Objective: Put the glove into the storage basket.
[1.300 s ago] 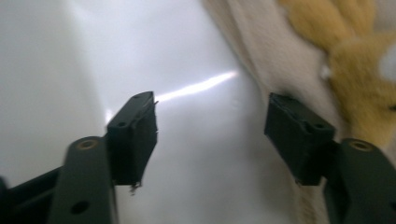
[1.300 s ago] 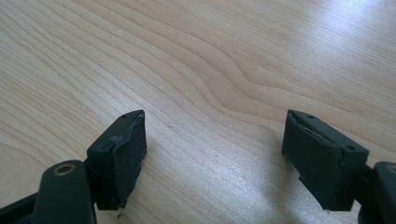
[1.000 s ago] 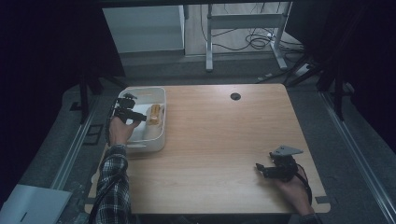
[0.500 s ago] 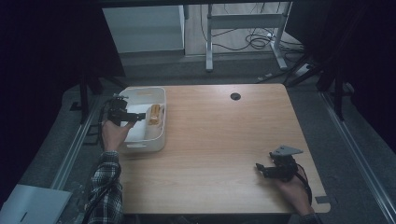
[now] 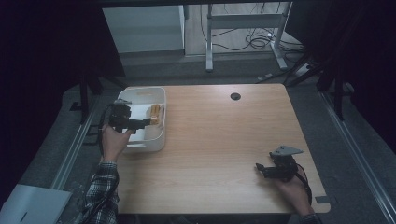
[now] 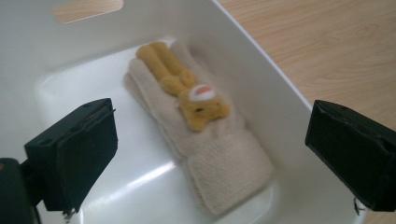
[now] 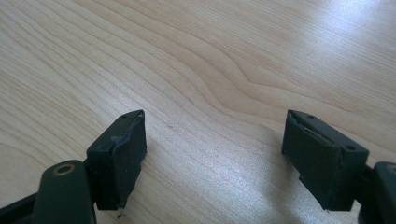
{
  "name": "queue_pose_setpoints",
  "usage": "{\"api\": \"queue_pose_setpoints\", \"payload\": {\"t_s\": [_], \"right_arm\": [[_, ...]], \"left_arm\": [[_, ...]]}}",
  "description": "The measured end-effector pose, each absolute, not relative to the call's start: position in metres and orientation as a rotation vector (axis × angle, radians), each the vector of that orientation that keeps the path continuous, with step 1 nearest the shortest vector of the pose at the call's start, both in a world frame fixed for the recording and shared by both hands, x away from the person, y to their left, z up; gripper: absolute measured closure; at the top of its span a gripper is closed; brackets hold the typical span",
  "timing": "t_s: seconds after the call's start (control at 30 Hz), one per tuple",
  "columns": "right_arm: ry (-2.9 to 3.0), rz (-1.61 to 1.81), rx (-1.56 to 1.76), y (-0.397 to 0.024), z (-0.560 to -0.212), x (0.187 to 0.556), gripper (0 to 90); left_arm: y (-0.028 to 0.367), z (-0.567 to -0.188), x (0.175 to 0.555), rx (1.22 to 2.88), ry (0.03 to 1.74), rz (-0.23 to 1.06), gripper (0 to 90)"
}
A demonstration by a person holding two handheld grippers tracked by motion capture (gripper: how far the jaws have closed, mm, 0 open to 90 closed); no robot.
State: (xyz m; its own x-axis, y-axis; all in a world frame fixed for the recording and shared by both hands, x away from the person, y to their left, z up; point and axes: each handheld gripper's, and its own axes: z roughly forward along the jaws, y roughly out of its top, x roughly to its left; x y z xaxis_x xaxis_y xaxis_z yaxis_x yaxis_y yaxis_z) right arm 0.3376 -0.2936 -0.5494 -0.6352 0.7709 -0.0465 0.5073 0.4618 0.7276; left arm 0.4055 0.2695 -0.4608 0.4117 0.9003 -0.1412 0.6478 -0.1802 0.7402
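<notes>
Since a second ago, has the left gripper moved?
Yes. The left gripper has backed toward the left rim of the white bin, its jaws just opening, nothing between them. The cream glove lies in the bin.

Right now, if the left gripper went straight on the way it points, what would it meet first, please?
Most likely the cream glove with the yellow animal figure, lying in the white bin; the left gripper is open and aimed at it, though depth is unclear.

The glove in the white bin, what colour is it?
Cream knit glove with a yellow-orange animal figure on it, clearest in the left gripper view.
</notes>
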Motion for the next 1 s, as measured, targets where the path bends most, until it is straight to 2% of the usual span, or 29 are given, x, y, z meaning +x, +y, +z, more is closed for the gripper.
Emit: {"api": "queue_pose_setpoints", "payload": {"t_s": [0.17, 0.5, 1.0], "right_arm": [[2.346, 0.984, 1.078, -0.294, -0.549, 0.338, 22.2], [2.347, 0.983, 1.078, -0.294, -0.549, 0.337, 21.9], [2.350, 0.984, 1.076, -0.293, -0.549, 0.338, 21.0]], "left_arm": [[0.260, -0.458, 0.398, 1.914, 1.269, 0.411, 2.2], [0.211, -0.449, 0.373, 1.985, 1.068, 0.399, 2.1], [0.164, -0.460, 0.341, 2.008, 0.869, 0.356, 2.2]]}}
